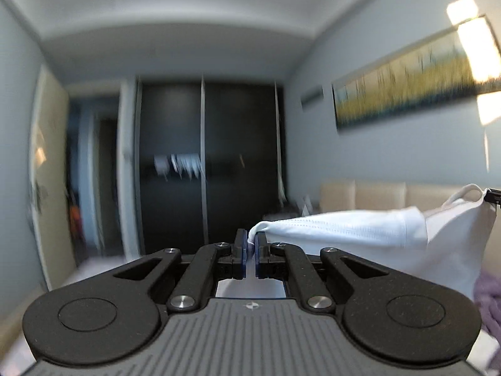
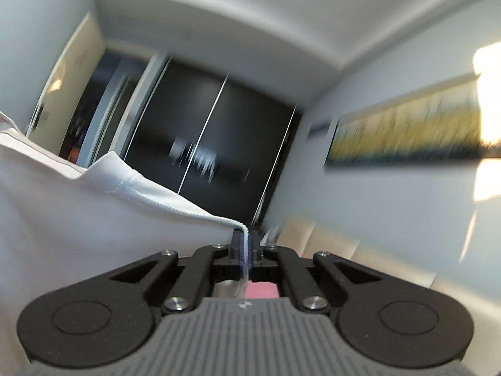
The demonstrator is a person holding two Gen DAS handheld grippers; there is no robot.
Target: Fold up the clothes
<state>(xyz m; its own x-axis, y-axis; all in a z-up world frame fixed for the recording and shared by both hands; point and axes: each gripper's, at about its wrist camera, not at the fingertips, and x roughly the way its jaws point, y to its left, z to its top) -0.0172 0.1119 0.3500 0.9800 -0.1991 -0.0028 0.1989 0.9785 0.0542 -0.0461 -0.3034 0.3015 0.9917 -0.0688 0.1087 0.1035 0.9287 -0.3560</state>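
A white garment (image 1: 391, 235) hangs in the air, stretched between both grippers. My left gripper (image 1: 249, 244) is shut on one hemmed corner of it, and the cloth runs off to the right in the left wrist view, where the tip of my right gripper (image 1: 494, 199) shows at the frame edge. In the right wrist view the same white garment (image 2: 78, 213) fills the left side, and my right gripper (image 2: 245, 244) is shut on its stitched edge. Both grippers point about level across the room.
A dark sliding wardrobe (image 1: 206, 156) stands straight ahead, with an open door (image 1: 47, 172) at the left. A long framed painting (image 1: 407, 87) hangs on the right wall above a beige padded headboard (image 1: 375, 194). Purple cloth (image 1: 488, 300) lies low at the right.
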